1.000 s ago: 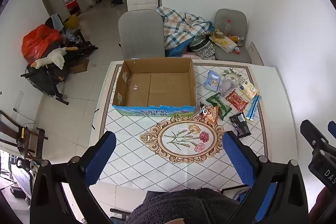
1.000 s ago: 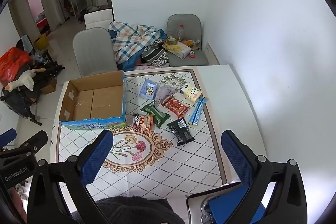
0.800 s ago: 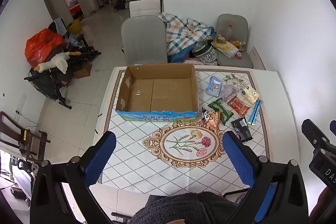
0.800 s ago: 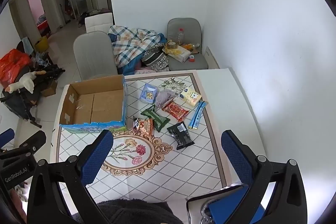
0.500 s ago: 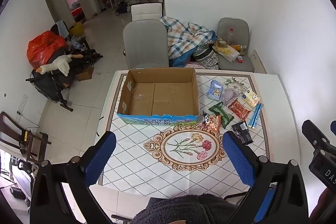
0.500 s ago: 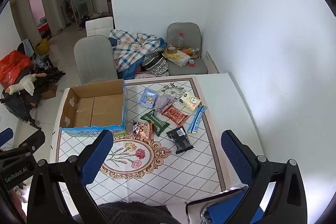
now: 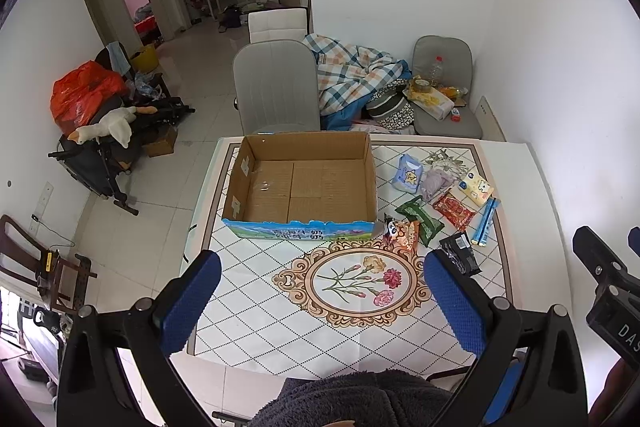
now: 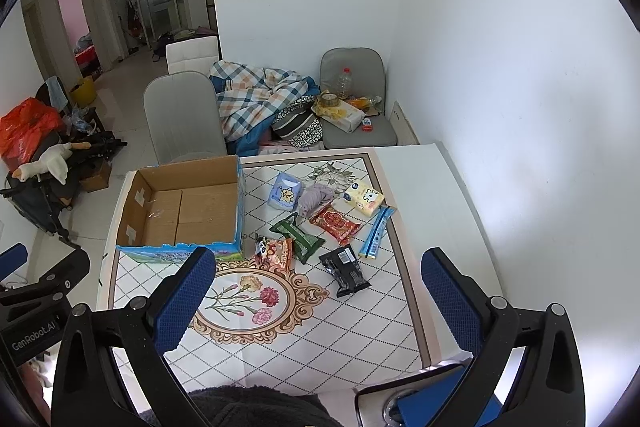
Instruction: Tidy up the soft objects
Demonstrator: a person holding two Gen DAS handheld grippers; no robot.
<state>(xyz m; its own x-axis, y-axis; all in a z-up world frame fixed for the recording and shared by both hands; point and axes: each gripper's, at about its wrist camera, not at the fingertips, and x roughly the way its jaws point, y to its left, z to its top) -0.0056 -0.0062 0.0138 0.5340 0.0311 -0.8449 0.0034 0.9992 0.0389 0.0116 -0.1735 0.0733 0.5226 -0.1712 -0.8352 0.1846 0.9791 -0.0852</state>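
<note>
An open, empty cardboard box (image 7: 304, 187) (image 8: 184, 211) stands on the table's back left. To its right lie several soft packets: a blue tissue pack (image 7: 408, 173) (image 8: 285, 195), a purple cloth (image 7: 434, 183) (image 8: 314, 199), a yellow tissue pack (image 7: 476, 189) (image 8: 364, 199), a red packet (image 7: 454, 211) (image 8: 335, 223), a green packet (image 7: 420, 215) (image 8: 298, 233), an orange snack bag (image 7: 402, 231) (image 8: 276, 251), a black packet (image 7: 460, 253) (image 8: 347, 269) and a blue stick pack (image 7: 486, 221) (image 8: 376, 231). My left gripper (image 7: 320, 303) and right gripper (image 8: 316, 299) are open, empty, high above the table's near side.
The table (image 7: 520, 195) carries a diamond-pattern cloth with a flower medallion (image 7: 356, 283). Grey chairs (image 7: 276, 91) and a plaid blanket (image 7: 352, 75) stand behind it. A white wall is on the right. Clutter and a toy goose (image 7: 108, 127) lie on the floor at left.
Both grippers have risen and drawn back from the table, so the table looks smaller and more of the room shows. Nothing on the table moved.
</note>
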